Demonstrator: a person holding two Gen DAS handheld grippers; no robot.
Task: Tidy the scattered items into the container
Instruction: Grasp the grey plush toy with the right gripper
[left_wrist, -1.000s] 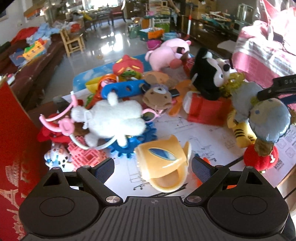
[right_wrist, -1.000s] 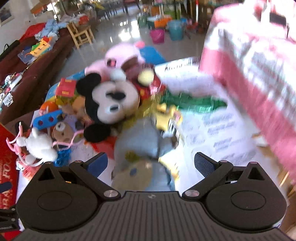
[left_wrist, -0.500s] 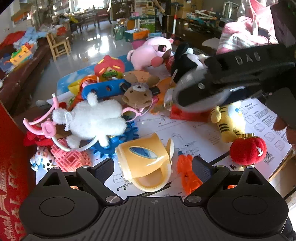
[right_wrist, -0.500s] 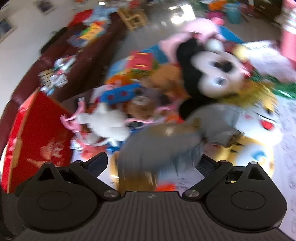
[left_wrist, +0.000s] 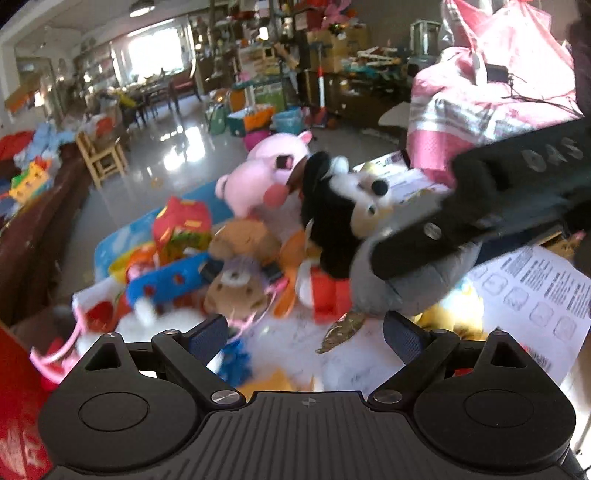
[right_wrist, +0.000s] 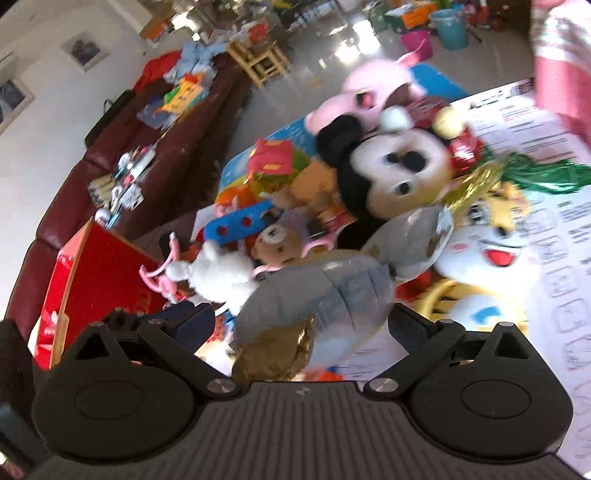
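- Between the fingers of the right gripper sits one grey foil toy with a gold end; the pads look set against its sides, clamped on it, raised above the pile.
- From the left wrist view, that same grey toy hangs under the right gripper's black body, which carries raised letters reading roughly "DAS".
- Left gripper: fingers spread apart, nothing between them.
- One red container stands at the left edge, beyond the toys; gold print on it is too blurred to read.
- Plush count: one black-and-white mouse, one pink pig, one white fluffy animal, one small brown bear, one white round-faced doll.
- One blue perforated plastic bar.
- Printed sheets lie under the toys; text illegible.
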